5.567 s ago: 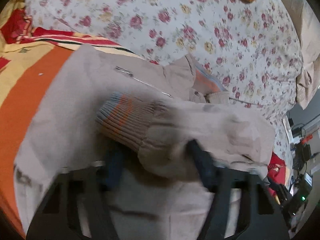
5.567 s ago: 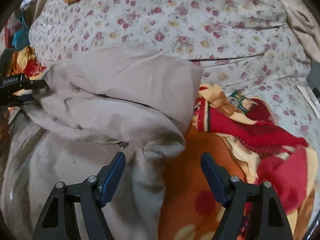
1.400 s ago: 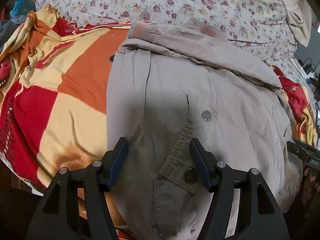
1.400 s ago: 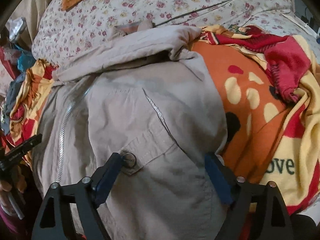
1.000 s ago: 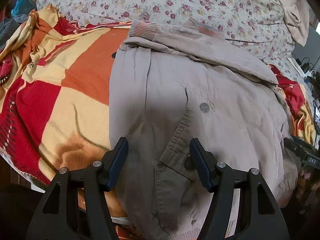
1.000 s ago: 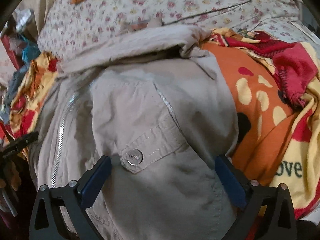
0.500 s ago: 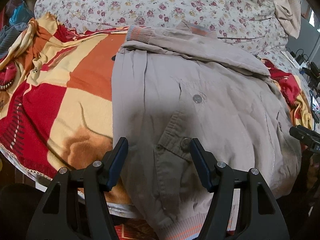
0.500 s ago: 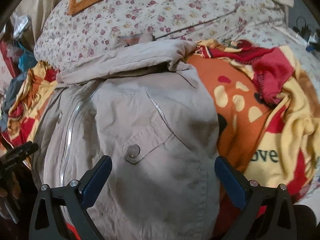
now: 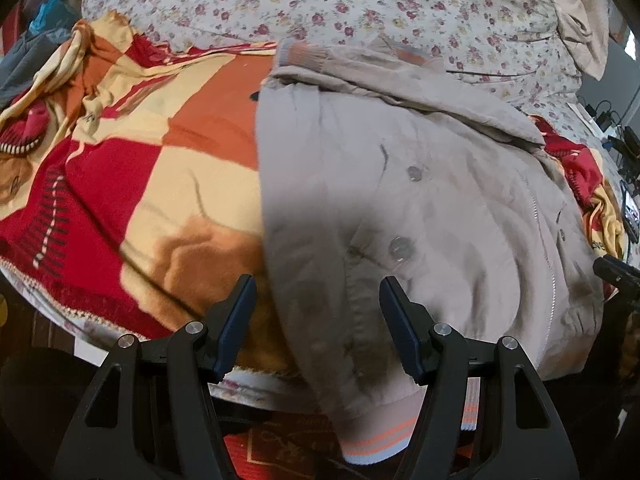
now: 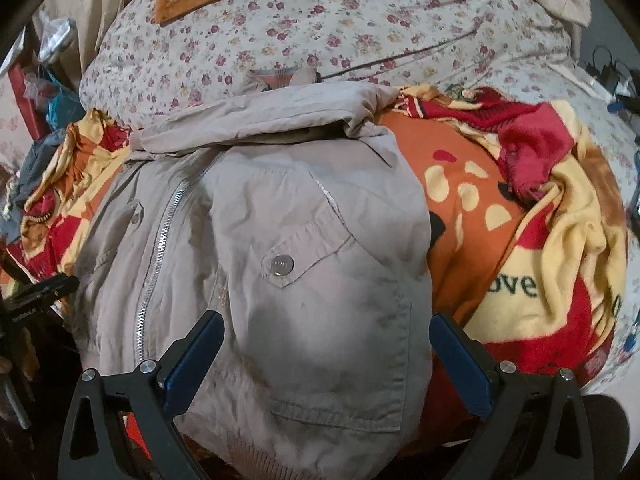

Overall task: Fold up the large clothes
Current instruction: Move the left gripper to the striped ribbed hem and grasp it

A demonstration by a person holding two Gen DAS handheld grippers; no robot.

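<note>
A beige zip jacket (image 9: 432,208) lies front up on the bed, both sleeves folded across its top; its striped ribbed hem (image 9: 380,440) hangs over the near edge. It fills the middle of the right wrist view (image 10: 288,248). My left gripper (image 9: 318,312) is open and empty, above the jacket's lower left part near the hem. My right gripper (image 10: 326,356) is wide open and empty, above the jacket's lower right pocket. The other gripper's tip shows at each view's side edge.
A red, orange and yellow blanket (image 9: 132,184) lies under the jacket and spreads to both sides (image 10: 540,240). A floral sheet (image 9: 360,4) covers the far bed. A beige cloth (image 9: 580,20) lies at the far right. Cables and devices (image 9: 616,136) sit at the right.
Both grippers have let go of the sleeves and pulled back toward the near edge of the bed. The hem has come into the left wrist view. The right gripper has opened wider.
</note>
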